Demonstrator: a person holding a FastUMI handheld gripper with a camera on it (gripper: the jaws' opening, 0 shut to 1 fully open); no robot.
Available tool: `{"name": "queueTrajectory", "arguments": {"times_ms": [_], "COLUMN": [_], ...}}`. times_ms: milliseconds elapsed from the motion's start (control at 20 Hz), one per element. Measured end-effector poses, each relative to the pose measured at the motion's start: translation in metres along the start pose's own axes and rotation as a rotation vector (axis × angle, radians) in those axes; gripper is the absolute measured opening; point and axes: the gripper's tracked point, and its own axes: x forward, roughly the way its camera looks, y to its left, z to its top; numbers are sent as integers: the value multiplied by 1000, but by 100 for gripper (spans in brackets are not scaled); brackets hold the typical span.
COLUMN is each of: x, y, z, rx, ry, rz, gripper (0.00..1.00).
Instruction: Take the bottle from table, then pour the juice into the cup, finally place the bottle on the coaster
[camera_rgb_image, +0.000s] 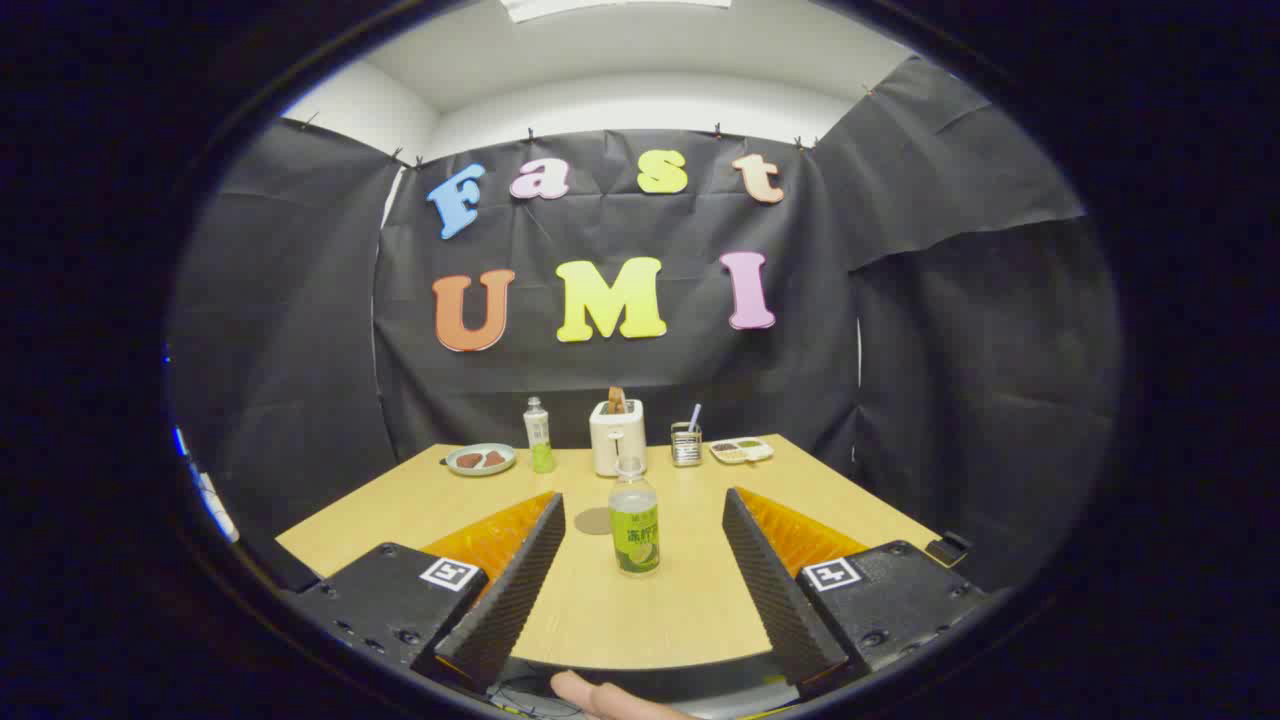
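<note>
The gripper (643, 497) is spread wide, its fingers holding nothing. The bottle (634, 523) stands upright mid-table, between the fingers and touching neither, with green-yellow juice low in it. Just behind it to the left lies a round coaster (594, 520). Along the table's (640, 610) far edge stand a plate (480, 459) with brown pieces, a second bottle (539, 436), a toaster (617, 436), a holder (686, 443) and a tray (742, 450). The near half is bare wood. A fingertip (590, 693) shows below the near edge.
</note>
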Motion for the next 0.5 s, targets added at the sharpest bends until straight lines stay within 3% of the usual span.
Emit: {"name": "queueTrajectory", "arguments": {"times_ms": [500], "x": [-21], "y": [-1], "z": [-18], "rx": [-13], "ry": [-27], "rz": [15], "gripper": [100]}}
